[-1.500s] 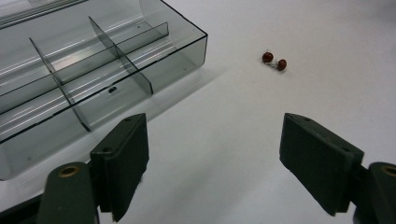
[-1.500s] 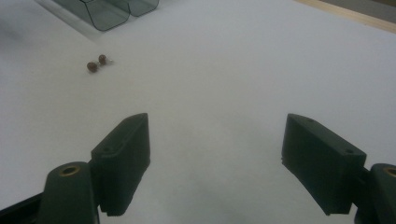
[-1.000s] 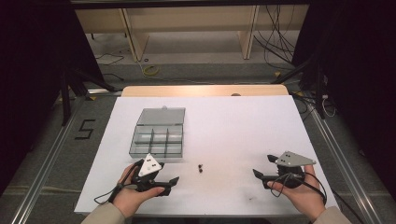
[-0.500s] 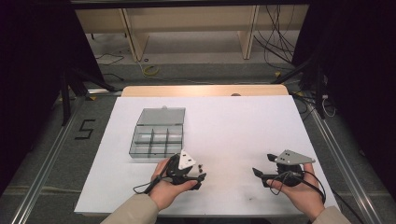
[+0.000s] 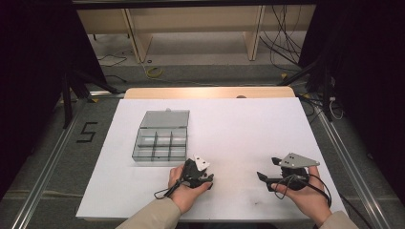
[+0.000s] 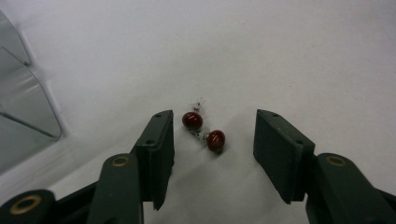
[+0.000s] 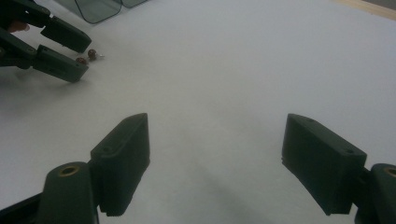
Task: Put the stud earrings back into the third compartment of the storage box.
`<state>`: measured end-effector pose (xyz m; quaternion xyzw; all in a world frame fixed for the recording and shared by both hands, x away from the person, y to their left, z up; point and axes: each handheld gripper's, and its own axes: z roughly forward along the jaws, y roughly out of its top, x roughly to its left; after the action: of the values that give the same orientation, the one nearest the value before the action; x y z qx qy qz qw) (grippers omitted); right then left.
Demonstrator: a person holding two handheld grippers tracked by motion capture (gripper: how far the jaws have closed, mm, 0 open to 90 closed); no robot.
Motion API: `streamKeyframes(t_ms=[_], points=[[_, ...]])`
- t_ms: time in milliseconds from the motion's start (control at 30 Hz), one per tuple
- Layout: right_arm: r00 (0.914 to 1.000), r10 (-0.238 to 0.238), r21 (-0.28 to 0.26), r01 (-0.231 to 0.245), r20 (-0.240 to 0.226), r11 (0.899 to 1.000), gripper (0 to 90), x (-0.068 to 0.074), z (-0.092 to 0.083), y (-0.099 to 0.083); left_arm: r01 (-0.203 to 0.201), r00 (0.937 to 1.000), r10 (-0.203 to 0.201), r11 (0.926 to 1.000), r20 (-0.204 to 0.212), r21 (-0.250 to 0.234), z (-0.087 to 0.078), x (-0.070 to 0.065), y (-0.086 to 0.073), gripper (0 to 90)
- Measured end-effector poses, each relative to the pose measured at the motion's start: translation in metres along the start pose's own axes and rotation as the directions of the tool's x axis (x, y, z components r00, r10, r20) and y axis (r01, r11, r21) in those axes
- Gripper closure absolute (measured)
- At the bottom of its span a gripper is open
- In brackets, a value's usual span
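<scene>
A compartmented clear box point(image 5: 160, 142) stood at the left of the bench point(image 5: 239, 124). Two red earrings point(image 6: 203, 130) lay between the left tool point(image 6: 214, 140), whose jaws were just closing, untouched; one could be flicked away. The right tool point(image 7: 215, 163) was held apart, empty.

From above I see the white tabletop point(image 5: 248, 129) evenly and brightly lit, the room around it dark. Both close views look dim and greyish, soft shadows under the black jaws, whose near ends blur out of focus.
</scene>
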<state>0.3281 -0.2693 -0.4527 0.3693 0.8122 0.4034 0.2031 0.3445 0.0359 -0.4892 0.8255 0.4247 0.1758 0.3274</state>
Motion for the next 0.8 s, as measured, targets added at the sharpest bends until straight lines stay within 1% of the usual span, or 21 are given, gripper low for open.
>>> streamKeyframes(t_ms=[133,267,367,467,533,567,600,700,800], points=[[1.0,0.002,0.005,-0.002,-0.002,1.0,24.5,0.0,0.0,0.0,0.028,0.9996,-0.028,0.9996,-0.001,-0.002,0.0,-0.002,-0.001,51.4],[1.0,0.002,0.004,-0.002,-0.004,1.0,24.5,0.0,0.0,0.0,0.048,0.9988,-0.048,0.9989,0.009,0.001,-0.001,0.002,-0.001,53.8],[1.0,0.002,0.008,-0.002,-0.005,1.0,24.7,0.0,0.001,-0.001,0.073,0.9973,-0.073,0.9974,0.01,0.002,-0.001,0.006,-0.001,62.0],[1.0,0.003,0.009,-0.003,-0.005,1.0,24.7,0.0,0.001,-0.001,0.068,0.9976,-0.068,0.9977,0.009,0.003,-0.001,0.006,-0.001,63.9],[1.0,0.004,0.01,-0.004,-0.005,1.0,24.7,0.0,0.001,-0.001,0.05,0.9987,-0.05,0.9987,0.009,0.01,-0.001,0.007,0.0,65.7],[1.0,0.005,0.01,-0.005,-0.005,1.0,24.7,0.0,0.001,-0.001,0.055,0.9984,-0.055,0.9984,0.01,0.009,-0.001,0.007,0.0,65.7],[1.0,0.005,0.012,-0.005,-0.005,1.0,24.8,0.0,0.0,-0.001,0.056,0.9983,-0.056,0.9984,0.012,0.011,-0.001,0.008,0.0,67.6],[1.0,0.005,0.01,-0.005,-0.004,1.0,24.9,0.0,0.0,-0.001,0.053,0.9984,-0.054,0.9984,0.018,0.019,-0.002,0.01,0.0,69.6],[1.0,0.006,0.009,-0.006,-0.005,1.0,25.1,0.001,0.0,-0.001,0.063,0.9978,-0.063,0.9977,0.02,0.024,-0.003,0.011,0.0,72.6]])
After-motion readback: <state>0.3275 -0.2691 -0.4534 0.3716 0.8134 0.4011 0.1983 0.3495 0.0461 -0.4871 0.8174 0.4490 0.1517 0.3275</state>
